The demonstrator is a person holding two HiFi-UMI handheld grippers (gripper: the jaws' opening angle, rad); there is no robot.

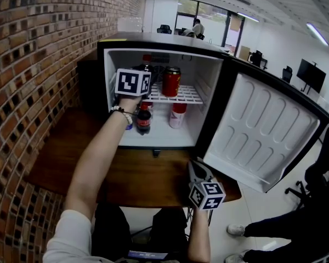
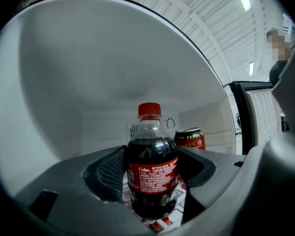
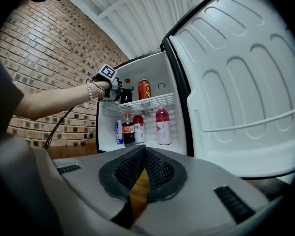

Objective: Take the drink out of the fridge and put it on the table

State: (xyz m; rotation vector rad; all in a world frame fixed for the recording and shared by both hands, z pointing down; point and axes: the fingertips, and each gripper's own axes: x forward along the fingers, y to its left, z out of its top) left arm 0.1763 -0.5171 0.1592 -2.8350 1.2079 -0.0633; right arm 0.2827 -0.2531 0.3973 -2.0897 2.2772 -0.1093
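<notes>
A small cola bottle (image 2: 152,173) with a red cap stands on the fridge's upper wire shelf (image 1: 189,96). My left gripper (image 2: 153,167) reaches into the fridge and its pads (image 2: 110,172) sit against the bottle's two sides. In the head view its marker cube hides most of the bottle (image 1: 146,66). A red can (image 2: 190,138) stands just right of the bottle. My right gripper (image 3: 144,154) hangs low over the wooden table (image 1: 142,177) in front of the fridge, jaws together and nothing in them.
The fridge door (image 1: 263,130) stands wide open at the right. On the fridge floor are another cola bottle (image 1: 143,119) and a red-and-white bottle (image 1: 178,114). A brick wall (image 1: 33,64) runs along the left. A person's legs (image 1: 285,229) show at the bottom right.
</notes>
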